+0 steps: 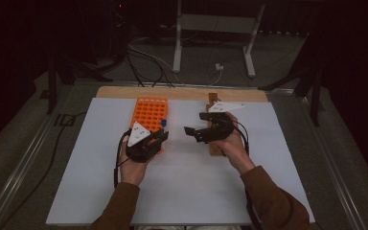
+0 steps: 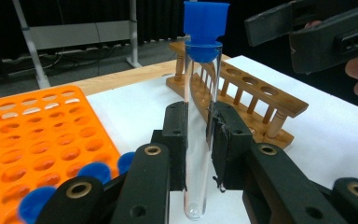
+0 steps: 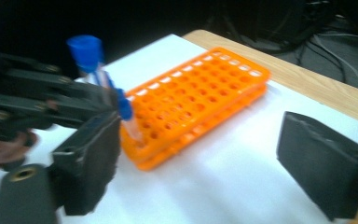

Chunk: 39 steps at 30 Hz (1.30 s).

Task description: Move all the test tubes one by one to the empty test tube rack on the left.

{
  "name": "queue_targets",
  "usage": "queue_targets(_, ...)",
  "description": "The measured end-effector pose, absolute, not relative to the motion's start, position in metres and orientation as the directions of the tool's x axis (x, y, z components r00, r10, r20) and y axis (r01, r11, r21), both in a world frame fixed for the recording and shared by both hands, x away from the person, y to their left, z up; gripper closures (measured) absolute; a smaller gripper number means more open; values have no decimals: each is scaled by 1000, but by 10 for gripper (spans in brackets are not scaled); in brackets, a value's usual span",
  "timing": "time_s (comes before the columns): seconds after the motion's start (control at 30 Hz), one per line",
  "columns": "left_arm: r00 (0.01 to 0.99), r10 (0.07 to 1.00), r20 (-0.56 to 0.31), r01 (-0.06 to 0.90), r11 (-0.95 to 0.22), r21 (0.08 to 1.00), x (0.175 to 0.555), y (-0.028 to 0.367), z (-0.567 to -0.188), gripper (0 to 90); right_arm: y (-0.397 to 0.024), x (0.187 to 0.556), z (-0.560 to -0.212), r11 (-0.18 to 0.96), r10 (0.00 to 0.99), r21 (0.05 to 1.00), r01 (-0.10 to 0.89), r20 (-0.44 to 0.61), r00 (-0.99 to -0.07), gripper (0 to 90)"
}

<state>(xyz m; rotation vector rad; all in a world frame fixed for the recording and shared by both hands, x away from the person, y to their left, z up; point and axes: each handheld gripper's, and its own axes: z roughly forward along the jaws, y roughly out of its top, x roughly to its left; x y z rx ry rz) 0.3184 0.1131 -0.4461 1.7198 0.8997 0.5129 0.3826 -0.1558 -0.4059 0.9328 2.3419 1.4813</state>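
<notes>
My left gripper (image 2: 199, 140) is shut on a clear test tube (image 2: 198, 116) with a blue cap, held upright just off the near right corner of the orange rack (image 1: 149, 112). In the high view the tube's cap (image 1: 164, 123) shows above the left gripper (image 1: 162, 135). My right gripper (image 1: 195, 123) stands open a little to the right of the tube, over the wooden rack (image 1: 214, 148), with nothing between its pads. In the right gripper view its wide-apart jaws (image 3: 209, 163) frame the orange rack (image 3: 200, 102), the held tube (image 3: 86, 49) and the left gripper (image 3: 100, 100).
Blue-capped tubes (image 2: 95, 170) stand in the near corner of the orange rack (image 2: 37, 135). The wooden rack (image 2: 256, 98) has empty holes. A white sheet (image 1: 182, 187) covers the table. Table legs and cables lie on the floor beyond the far edge.
</notes>
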Motion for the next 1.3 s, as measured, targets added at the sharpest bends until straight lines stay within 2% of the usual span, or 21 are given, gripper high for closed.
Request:
queue_targets(0.13,615,782,-99,320,-133,938,317,121,-447,779,-160,386,-411,279,635,869,407,151,-758,16)
queue_targets(0.33,611,784,-110,320,-118,940,314,133,-446,778,-168,388,-416,285,662,865,413,135,-738,0)
queue_targets(1.3,525,844,-108,299,-63,952,308,185,-439,777,-199,376,-416,243,717,886,395,110,-689,0)
